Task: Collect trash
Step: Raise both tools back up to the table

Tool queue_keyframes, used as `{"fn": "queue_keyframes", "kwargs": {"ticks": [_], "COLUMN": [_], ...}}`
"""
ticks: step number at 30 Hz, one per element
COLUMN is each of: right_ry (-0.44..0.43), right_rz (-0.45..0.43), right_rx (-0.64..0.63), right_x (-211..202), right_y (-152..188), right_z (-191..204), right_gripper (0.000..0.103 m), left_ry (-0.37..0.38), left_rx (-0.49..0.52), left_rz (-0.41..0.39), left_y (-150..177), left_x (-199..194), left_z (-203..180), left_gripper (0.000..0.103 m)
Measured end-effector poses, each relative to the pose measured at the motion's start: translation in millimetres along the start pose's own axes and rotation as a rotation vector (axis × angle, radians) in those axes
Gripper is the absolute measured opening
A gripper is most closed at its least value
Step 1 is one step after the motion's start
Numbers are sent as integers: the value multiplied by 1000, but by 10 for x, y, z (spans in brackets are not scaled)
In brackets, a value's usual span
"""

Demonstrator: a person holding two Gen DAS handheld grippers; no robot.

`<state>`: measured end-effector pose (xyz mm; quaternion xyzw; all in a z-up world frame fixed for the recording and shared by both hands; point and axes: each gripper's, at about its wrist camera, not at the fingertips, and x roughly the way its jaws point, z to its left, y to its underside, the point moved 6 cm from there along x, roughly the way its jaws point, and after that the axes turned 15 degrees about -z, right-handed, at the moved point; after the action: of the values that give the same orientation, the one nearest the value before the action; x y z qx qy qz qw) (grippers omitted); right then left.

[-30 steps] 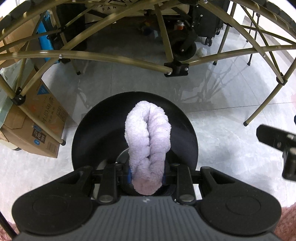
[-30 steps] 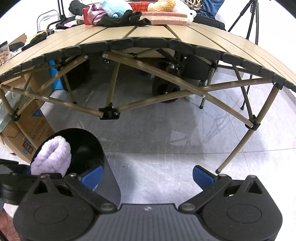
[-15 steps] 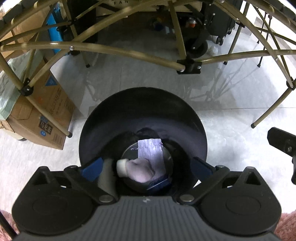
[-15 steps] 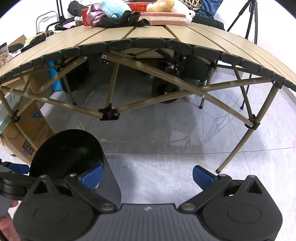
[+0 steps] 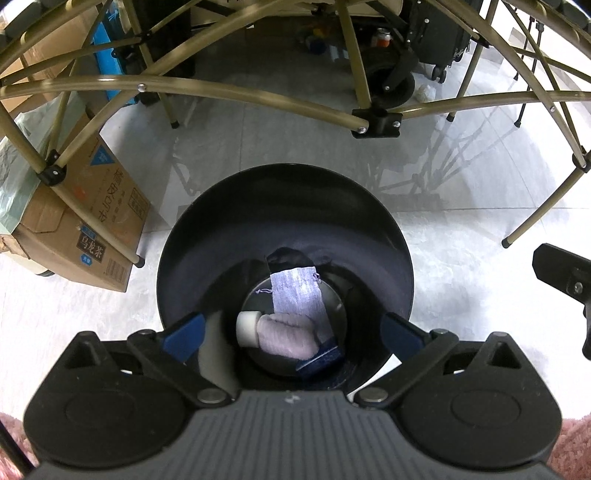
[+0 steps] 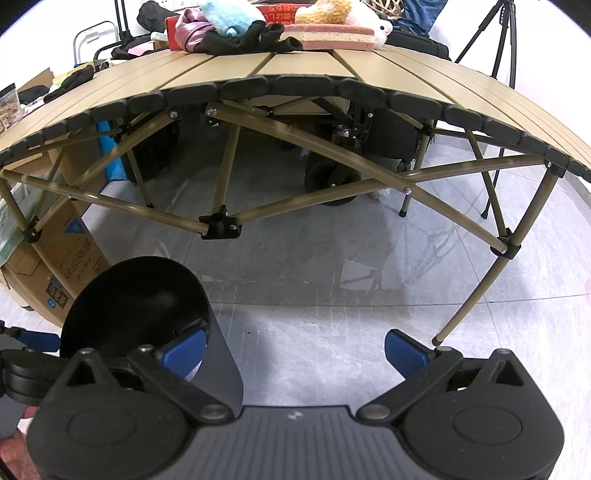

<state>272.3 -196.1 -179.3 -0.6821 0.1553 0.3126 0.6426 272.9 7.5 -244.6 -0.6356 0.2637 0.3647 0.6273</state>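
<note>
A black round trash bin (image 5: 288,210) stands on the grey floor in front of the folding table. At its bottom lie a fluffy lilac cloth (image 5: 286,334), a white cylinder (image 5: 247,328), a pale lilac woven piece (image 5: 297,291) and a dark blue item (image 5: 319,360). My left gripper (image 5: 291,332) is open and empty, right above the bin's mouth. My right gripper (image 6: 295,349) is open and empty, its left finger just over the bin's (image 6: 122,295) right rim. The right gripper's edge shows at the right of the left wrist view (image 5: 565,277).
A tan folding table (image 6: 295,77) with crossed metal legs (image 6: 218,225) stands ahead, with soft toys and clothes (image 6: 258,29) on its far side. A cardboard box (image 5: 88,221) sits left of the bin. A wheeled cart (image 6: 332,177) and tripod (image 6: 498,40) stand behind.
My left gripper has opened and let go of the fluffy lilac cloth, which dropped to the bottom of the bin. The right gripper has barely moved.
</note>
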Motion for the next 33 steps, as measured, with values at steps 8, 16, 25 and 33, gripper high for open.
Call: {"fn": "queue_keyframes", "kwargs": {"ticks": [8, 16, 25, 33], "right_ry": [-7, -36, -90, -154], "right_rz": [-8, -67, -165, -310], "right_rx": [5, 44, 62, 87], "right_x": [-32, -243, -562, -880], "right_y": [-24, -152, -303, -587], "right_z": [14, 1, 1, 12], "right_gripper": [103, 103, 103, 103], "left_ry": [11, 4, 1, 15], "left_rx": [-8, -12, -26, -30], "left_rz": [-24, -124, -246, -435], "left_y": [-36, -156, -259, -472], "left_x": [-140, -425, -747, -1225], "left_z": [-13, 3, 46, 90], "left_gripper": [103, 103, 103, 103]}}
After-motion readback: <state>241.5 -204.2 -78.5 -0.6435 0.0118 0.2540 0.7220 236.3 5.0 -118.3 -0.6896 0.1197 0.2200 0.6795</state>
